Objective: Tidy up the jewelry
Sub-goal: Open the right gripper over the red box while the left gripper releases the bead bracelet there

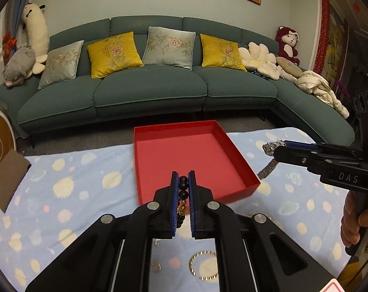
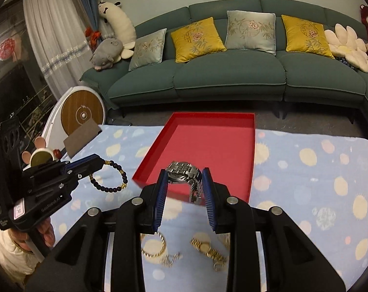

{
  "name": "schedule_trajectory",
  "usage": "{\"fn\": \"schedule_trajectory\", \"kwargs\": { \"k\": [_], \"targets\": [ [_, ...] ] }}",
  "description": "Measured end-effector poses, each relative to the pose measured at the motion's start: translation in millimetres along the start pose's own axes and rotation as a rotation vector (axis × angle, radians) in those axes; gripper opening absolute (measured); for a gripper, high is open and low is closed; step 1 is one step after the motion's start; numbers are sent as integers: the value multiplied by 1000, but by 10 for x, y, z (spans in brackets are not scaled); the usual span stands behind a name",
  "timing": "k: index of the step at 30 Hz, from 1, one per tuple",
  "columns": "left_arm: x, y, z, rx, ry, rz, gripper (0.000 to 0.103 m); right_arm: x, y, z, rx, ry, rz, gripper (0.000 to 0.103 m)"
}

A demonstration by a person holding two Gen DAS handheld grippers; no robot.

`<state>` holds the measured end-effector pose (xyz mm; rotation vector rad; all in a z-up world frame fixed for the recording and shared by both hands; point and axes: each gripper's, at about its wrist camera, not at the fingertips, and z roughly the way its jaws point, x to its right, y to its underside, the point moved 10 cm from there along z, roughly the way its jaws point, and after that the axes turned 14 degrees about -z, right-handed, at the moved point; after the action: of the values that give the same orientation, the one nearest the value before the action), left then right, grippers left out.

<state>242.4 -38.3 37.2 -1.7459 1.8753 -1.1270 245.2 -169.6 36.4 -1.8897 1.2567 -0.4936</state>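
Note:
A shallow red tray (image 1: 232,155) (image 2: 251,170) lies on the blue patterned blanket. My left gripper (image 1: 183,177) is shut on a dark bead bracelet (image 1: 183,189) with amber beads, lifted near the tray's near edge. From the right wrist view that bracelet (image 2: 111,185) hangs from the left gripper (image 2: 100,163). My right gripper (image 2: 185,177) is shut on a silver metal watch (image 2: 184,172), raised over the tray's near corner. In the left wrist view the watch band (image 1: 269,168) dangles from the right gripper (image 1: 275,150).
Loose on the blanket near me lie a gold bead bracelet (image 2: 154,248) (image 1: 203,265), a gold watch (image 2: 208,248), small earrings (image 2: 170,260) and a ring (image 1: 156,266). A brown card (image 2: 81,137) sits at the blanket's left edge. A green sofa (image 1: 147,92) stands behind.

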Motion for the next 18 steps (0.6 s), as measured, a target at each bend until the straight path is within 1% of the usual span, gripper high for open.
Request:
{"fn": "schedule_trajectory", "kwargs": {
  "k": [2, 4, 7, 11, 14, 16, 17, 18],
  "targets": [
    [2, -192, 217, -5, 3, -18, 5, 147, -200, 206, -3, 5, 21, 28],
    [8, -353, 450, -16, 21, -43, 5, 306, -359, 430, -1, 17, 38, 28],
    [-24, -533, 854, -36, -4, -56, 5, 529, -482, 783, -22, 33, 60, 28],
    [-86, -621, 1351, -58, -65, -41, 5, 791, -503, 1233, -59, 49, 101, 28],
    [-169, -599, 1670, -100, -107, -41, 6, 953, -444, 1505, -84, 64, 129, 28],
    [-253, -578, 1849, -131, -129, -61, 6, 1023, -415, 1636, -92, 71, 137, 29],
    [-296, -580, 1915, -133, -140, -74, 7, 1037, -412, 1670, -86, 74, 137, 29],
    [-341, -588, 1957, -128, -151, -87, 11, 1049, -421, 1697, -82, 75, 135, 29]
  ]
}}
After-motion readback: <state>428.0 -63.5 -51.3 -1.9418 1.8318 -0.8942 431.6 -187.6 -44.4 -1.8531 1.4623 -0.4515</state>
